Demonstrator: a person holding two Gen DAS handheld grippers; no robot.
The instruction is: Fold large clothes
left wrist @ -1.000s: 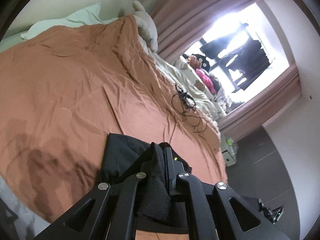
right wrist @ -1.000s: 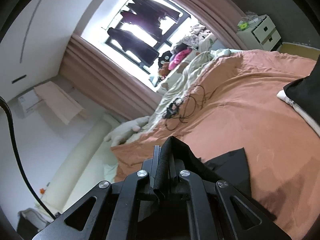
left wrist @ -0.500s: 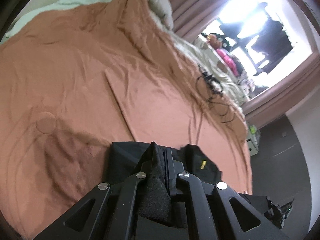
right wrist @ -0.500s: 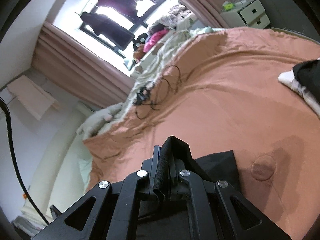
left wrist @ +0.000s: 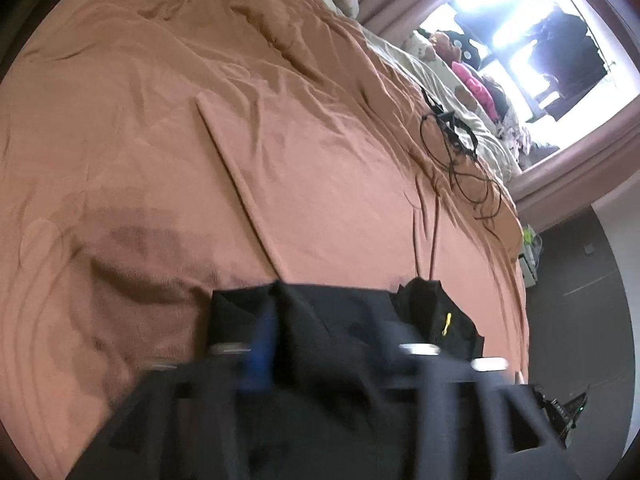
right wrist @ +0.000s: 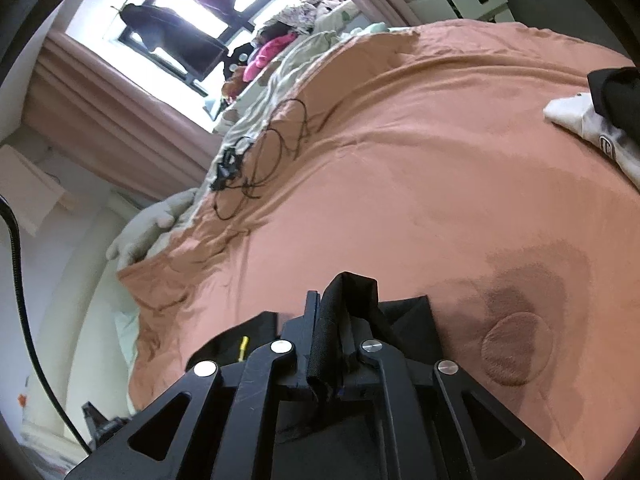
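The right gripper (right wrist: 334,344) had its jaws clamped on a fold of black garment (right wrist: 352,300). The left gripper (left wrist: 328,360) was blurred, its jaws spread wide with the garment (left wrist: 340,320) lying between them on the bed (left wrist: 160,140).

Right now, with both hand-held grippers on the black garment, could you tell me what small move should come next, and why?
Probably lower the right hand-held gripper to the orange bedspread: it pinches a raised fold of the black garment, while the left view is too blurred to judge.
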